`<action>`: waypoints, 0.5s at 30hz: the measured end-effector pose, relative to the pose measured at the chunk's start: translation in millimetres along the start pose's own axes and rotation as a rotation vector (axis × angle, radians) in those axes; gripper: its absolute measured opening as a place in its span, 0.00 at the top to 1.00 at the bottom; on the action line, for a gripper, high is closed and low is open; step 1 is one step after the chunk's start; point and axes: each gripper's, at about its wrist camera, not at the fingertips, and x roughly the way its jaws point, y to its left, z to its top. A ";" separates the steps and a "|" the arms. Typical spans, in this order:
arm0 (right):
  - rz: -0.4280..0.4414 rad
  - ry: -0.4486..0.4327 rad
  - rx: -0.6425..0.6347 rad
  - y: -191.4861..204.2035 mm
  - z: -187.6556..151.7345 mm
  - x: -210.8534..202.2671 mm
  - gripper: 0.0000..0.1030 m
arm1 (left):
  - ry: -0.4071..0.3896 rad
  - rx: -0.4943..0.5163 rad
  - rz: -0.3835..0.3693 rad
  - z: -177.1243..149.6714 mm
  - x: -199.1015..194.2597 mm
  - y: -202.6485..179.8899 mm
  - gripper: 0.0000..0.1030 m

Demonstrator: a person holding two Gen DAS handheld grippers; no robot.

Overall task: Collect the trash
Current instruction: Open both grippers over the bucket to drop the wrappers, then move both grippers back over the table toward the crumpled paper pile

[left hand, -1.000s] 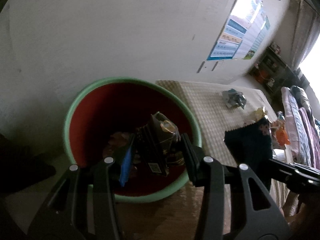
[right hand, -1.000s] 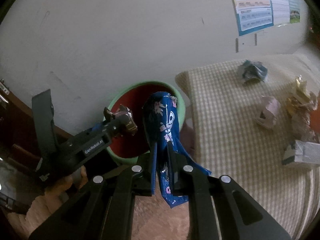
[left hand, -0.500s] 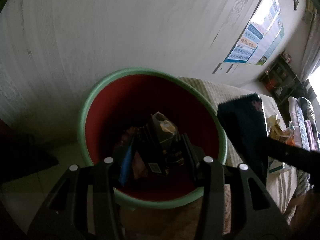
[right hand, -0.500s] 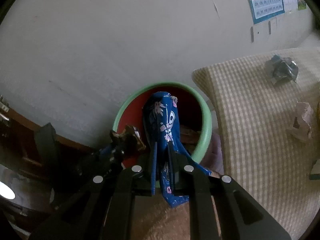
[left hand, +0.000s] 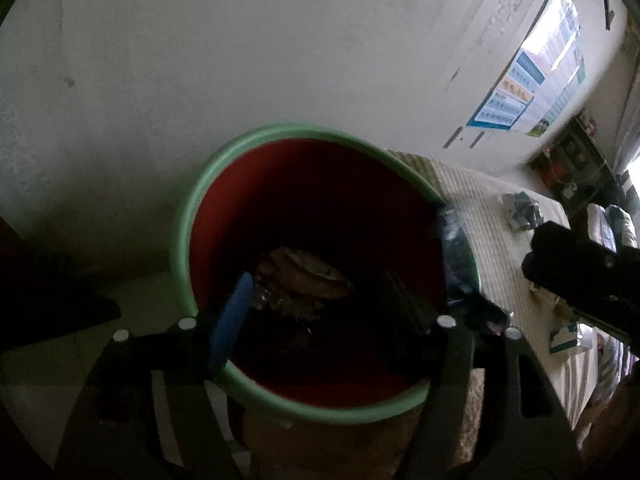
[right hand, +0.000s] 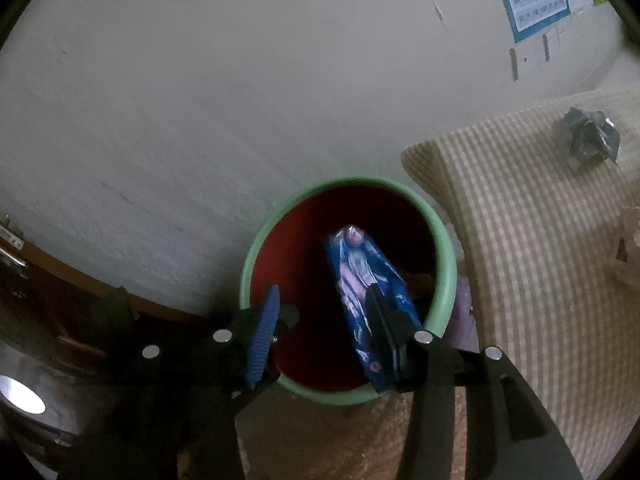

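Observation:
A red bin with a green rim (left hand: pixel 224 160) (right hand: pixel 448 264) stands by the wall. My left gripper (left hand: pixel 316 304) is open over the bin, with brown wrappers (left hand: pixel 304 276) lying loose inside below it. My right gripper (right hand: pixel 324 320) is open over the bin; a blue snack wrapper (right hand: pixel 364 272) leans against its right finger, tipping into the bin. The blue wrapper also shows at the bin's right rim in the left wrist view (left hand: pixel 456 252).
A checked cloth surface (right hand: pixel 540 240) lies right of the bin with a crumpled grey-blue wrapper (right hand: pixel 588 140) and a pink carton (right hand: pixel 630 236) on it. More small boxes (left hand: pixel 568 336) lie on it. A white wall with a poster (left hand: pixel 532 80) stands behind. Dark wooden furniture (right hand: pixel 48 312) is at left.
Both grippers have opened. The brown wrapper dropped from the left gripper into the bin. The blue wrapper is released from the right gripper's grip and tips into the bin.

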 end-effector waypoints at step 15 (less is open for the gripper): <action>-0.382 -0.229 0.301 -149.3 -46.7 -140.8 0.40 | 0.009 0.075 -0.009 -4.9 -1.7 -32.8 0.36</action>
